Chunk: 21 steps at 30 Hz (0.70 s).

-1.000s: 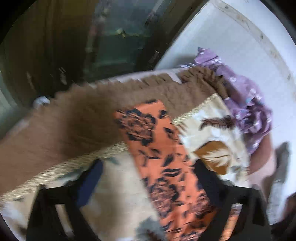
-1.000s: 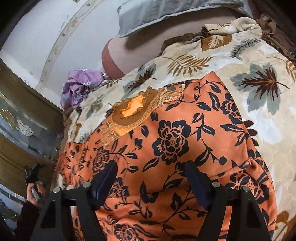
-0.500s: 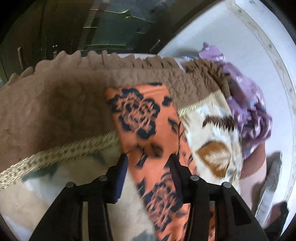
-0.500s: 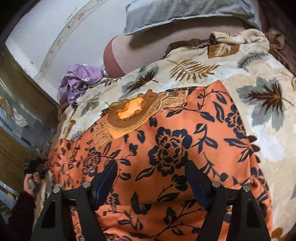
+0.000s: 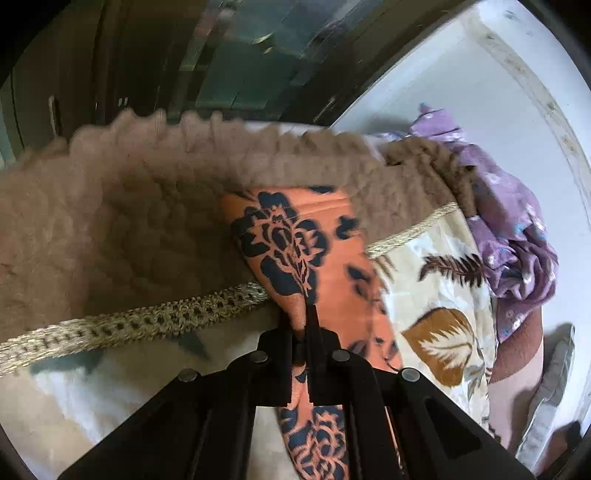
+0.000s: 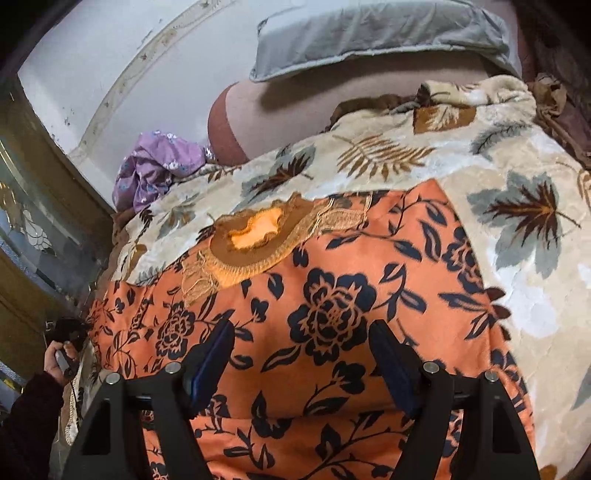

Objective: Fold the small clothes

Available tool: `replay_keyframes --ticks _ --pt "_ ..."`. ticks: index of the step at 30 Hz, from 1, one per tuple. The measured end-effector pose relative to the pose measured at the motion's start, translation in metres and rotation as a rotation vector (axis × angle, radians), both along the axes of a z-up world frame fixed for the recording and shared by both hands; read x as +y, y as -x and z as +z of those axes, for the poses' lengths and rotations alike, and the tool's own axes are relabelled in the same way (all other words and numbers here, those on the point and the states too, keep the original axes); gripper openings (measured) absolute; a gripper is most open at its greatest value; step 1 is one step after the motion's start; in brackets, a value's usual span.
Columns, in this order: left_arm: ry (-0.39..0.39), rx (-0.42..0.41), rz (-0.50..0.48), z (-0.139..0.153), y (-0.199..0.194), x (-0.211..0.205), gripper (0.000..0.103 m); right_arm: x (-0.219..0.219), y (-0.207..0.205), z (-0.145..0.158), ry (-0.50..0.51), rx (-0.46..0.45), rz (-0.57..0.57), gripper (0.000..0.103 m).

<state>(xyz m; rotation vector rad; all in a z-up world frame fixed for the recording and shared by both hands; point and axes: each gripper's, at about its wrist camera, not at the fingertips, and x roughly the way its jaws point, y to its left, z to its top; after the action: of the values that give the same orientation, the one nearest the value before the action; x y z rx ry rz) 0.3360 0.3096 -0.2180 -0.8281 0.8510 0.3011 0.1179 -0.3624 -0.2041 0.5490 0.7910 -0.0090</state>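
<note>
An orange garment with dark blue flowers [image 6: 332, 317] lies spread flat on a cream leaf-print blanket [image 6: 517, 236]; its brown embroidered neckline [image 6: 258, 236] points toward the far side. In the left wrist view my left gripper [image 5: 304, 325] is shut on a pinched fold at the edge of the orange garment [image 5: 291, 243], near the blanket's gold braid trim [image 5: 147, 317]. My right gripper [image 6: 301, 350] hovers just over the garment's middle, jaws wide apart and nothing between them. At the left edge of the right wrist view a hand [image 6: 55, 363] holds the left gripper's handle.
The blanket's fuzzy brown underside [image 5: 129, 206] is turned over at the near edge. A crumpled purple flowered cloth [image 5: 517, 229] [image 6: 155, 166] lies at the blanket's corner by the white wall. A grey pillow [image 6: 369, 33] rests on a pink mattress [image 6: 295, 114]. Dark wood and glass cabinets [image 5: 221, 55] stand beyond.
The left gripper has come down onto the garment's edge and its jaws have gone from wide apart to shut on a fold of it. The right gripper has kept still, only rolling slightly.
</note>
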Motion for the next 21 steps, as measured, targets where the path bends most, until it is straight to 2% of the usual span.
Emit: replay_keyframes --ticks 2,5,10,13,17,21 --pt "-0.076 -0.056 -0.068 0.031 0.005 -0.019 0.005 -0.003 0.003 0.004 0.003 -0.017 -0.011 0.078" --pt "-0.135 -0.125 -0.18 0.075 0.008 -0.054 0.005 -0.012 0.01 0.011 -0.02 -0.04 -0.035 0.078" --pt "-0.271 -0.257 -0.465 0.158 0.03 -0.167 0.005 -0.029 0.028 0.023 -0.031 -0.074 -0.089 0.078" --pt "-0.322 -0.307 -0.654 0.19 0.052 -0.25 0.005 -0.05 0.042 0.025 -0.067 -0.086 -0.144 0.078" --pt "-0.365 -0.343 -0.897 0.207 0.092 -0.362 0.005 -0.079 0.062 0.026 -0.119 -0.102 -0.218 0.078" --pt "-0.346 -0.314 -1.122 0.194 0.134 -0.471 0.005 -0.106 0.082 0.026 -0.185 -0.121 -0.294 0.078"
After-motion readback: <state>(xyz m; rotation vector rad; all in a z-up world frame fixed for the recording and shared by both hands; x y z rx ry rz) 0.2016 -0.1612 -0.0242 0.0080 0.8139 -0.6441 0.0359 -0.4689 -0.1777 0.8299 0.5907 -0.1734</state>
